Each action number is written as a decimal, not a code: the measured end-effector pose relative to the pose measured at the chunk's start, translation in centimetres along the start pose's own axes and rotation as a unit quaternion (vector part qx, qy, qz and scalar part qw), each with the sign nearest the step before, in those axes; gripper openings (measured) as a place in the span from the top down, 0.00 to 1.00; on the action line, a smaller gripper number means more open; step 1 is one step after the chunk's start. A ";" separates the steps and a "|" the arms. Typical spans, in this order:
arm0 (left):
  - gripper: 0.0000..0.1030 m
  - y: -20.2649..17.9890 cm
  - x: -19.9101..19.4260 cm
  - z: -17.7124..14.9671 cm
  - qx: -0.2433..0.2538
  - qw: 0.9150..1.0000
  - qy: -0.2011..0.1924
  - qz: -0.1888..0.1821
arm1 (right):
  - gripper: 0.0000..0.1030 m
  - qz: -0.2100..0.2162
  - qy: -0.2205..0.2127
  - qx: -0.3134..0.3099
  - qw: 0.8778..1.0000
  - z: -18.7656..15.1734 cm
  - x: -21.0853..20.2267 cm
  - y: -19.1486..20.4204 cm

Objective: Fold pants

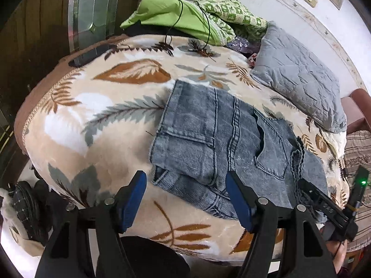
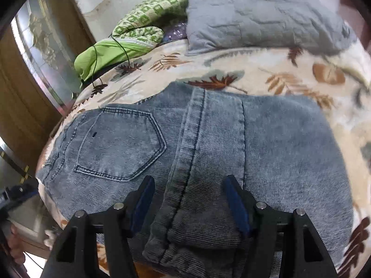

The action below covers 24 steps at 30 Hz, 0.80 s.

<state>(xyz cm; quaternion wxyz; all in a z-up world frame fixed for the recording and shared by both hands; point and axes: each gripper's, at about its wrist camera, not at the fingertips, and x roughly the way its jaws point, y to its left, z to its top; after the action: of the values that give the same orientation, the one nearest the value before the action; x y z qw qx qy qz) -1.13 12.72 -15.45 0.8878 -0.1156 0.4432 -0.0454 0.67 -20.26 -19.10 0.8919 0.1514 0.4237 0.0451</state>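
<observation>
Two hand-held grippers over folded jeans [image 1: 222,143] on a bed [image 1: 92,125], left hand-held gripper [image 1: 185,199] wide and empty, right hand-held gripper [image 2: 189,202] wide, maybe touching denim, grey pillow [image 2: 259,16] behind

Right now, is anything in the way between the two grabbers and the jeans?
No, nothing visible. The left gripper is open over the near corner of the jeans, and the right gripper is open with a fold of denim between its pads. The gray pillow and green cloth lie farther back on the blanket.
</observation>
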 end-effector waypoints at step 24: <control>0.16 -6.4 -4.0 2.0 0.109 0.975 -0.136 0.140 | 0.35 0.073 -0.178 -0.064 0.979 0.4 -8.6 3.9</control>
<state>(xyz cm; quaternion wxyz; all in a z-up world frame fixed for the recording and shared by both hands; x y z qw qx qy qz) -1.85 7.54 -9.58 0.9444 0.0397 0.3229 0.0478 -4.28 -18.43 -11.30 0.9551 0.1300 0.2426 0.1099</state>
